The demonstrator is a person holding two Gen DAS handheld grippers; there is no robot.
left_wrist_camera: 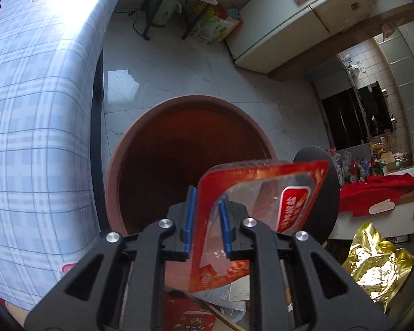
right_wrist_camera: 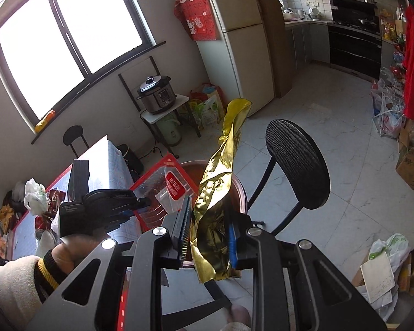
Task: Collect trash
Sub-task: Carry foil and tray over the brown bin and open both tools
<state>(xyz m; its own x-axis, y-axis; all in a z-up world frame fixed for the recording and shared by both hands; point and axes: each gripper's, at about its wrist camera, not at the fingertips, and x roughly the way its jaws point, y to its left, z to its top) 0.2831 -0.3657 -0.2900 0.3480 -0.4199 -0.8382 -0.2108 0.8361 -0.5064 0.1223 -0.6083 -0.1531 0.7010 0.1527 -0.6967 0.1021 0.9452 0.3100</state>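
1. Two pieces of trash are in hand: one red-edged clear wrapper (left_wrist_camera: 251,207) and one crumpled gold foil wrapper (right_wrist_camera: 218,190).
2. The red-edged clear wrapper hangs above the open mouth of a single brown bin (left_wrist_camera: 179,110) that stands on the tiled floor (left_wrist_camera: 179,63); the bin looks empty, though its dark bottom is hard to read.
3. The left hand-held gripper (left_wrist_camera: 208,220) has its blue pads nearly together, pinching the clear part of that wrapper between them.
4. The gold foil wrapper stands upright as a long twisted strip, also over the bin in the right wrist view.
5. The right hand-held gripper (right_wrist_camera: 209,229) is narrowly parted and clamps the lower part of the foil between its two pads.
6. One black round-backed chair (right_wrist_camera: 295,162) stands just beside the bin.
7. A counter with a blue plaid cover (left_wrist_camera: 36,110) runs along the bin's other side.
8. Farther off stand one white fridge (right_wrist_camera: 240,41) and one pressure cooker (right_wrist_camera: 156,93) on a small stand.
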